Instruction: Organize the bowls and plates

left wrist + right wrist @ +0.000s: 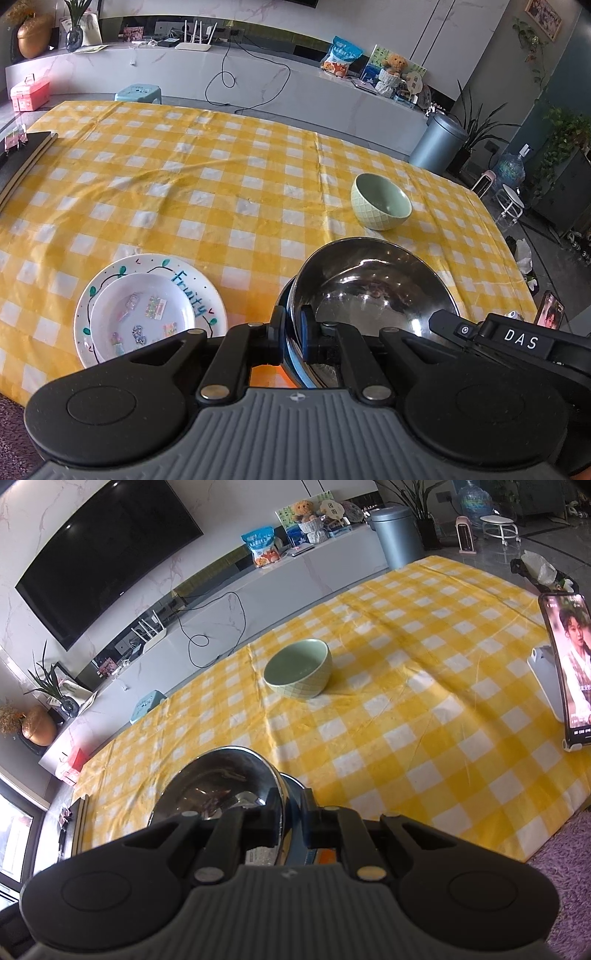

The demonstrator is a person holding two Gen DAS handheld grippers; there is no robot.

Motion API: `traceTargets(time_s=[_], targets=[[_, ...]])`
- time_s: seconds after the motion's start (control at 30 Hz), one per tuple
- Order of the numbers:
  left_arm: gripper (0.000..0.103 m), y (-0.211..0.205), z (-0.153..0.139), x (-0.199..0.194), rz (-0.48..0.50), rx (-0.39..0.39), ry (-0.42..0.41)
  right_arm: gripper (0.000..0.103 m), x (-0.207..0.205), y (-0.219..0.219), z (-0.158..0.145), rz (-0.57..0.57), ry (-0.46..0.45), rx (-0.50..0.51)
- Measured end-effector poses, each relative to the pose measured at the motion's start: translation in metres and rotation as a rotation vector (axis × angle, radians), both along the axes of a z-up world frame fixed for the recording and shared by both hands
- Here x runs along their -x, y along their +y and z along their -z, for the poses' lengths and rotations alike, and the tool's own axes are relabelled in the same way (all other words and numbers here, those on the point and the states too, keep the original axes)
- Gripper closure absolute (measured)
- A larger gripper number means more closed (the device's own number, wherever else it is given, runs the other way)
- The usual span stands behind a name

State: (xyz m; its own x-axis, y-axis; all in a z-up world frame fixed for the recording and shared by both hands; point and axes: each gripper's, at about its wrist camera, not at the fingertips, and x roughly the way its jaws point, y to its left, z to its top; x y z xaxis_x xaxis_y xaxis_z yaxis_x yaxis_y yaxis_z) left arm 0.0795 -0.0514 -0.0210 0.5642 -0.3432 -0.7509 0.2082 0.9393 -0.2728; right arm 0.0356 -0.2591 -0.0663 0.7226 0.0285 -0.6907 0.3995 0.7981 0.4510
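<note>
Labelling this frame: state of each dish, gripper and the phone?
Steel bowl: held by its rim at two sides.
Left gripper: shut on the rim.
Right gripper: shut on the rim.
Green bowl: upright, empty.
Small plate: stacked on the big plate.
Phone: propped, screen on.

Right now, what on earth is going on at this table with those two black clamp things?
A person is tidying dishes with a handheld gripper in each hand. Both the left gripper and the right gripper are pinched shut on opposite rims of a steel bowl, carrying it together over the yellow checked tablecloth. A green bowl sits alone farther back. To the left, a small white plate already rests on a bigger painted plate. A phone is propped up at the right.
</note>
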Motion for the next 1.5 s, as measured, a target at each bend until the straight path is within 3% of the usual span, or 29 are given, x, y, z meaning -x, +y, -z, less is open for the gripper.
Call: traceTargets(time_s=[0.77,0.93,1.0,1.1,1.33,1.5], targets=[[0.089,-0.01,0.012,-0.008,0.035,-0.048,0.022,0.096,-0.014,-0.001,0.02,0.001,0.049,0.0],[0.073,-0.008,0.009,-0.007,0.042,-0.031,0.013,0.086,-0.014,-0.002,0.019,-0.002,0.046,-0.012],[0.067,-0.009,0.007,-0.006,0.041,-0.036,0.0,0.072,-0.013,-0.001,0.017,-0.005,0.043,-0.005],[0.055,-0.009,0.002,-0.003,0.037,-0.051,-0.027,0.068,-0.013,0.002,0.013,-0.009,0.039,0.028],[0.054,-0.009,-0.008,-0.002,0.048,-0.064,-0.059,0.064,-0.01,0.006,0.004,-0.016,0.021,0.066],[0.054,-0.01,-0.017,-0.009,0.058,-0.073,-0.077,0.053,-0.009,0.005,-0.004,-0.028,-0.005,0.095]])
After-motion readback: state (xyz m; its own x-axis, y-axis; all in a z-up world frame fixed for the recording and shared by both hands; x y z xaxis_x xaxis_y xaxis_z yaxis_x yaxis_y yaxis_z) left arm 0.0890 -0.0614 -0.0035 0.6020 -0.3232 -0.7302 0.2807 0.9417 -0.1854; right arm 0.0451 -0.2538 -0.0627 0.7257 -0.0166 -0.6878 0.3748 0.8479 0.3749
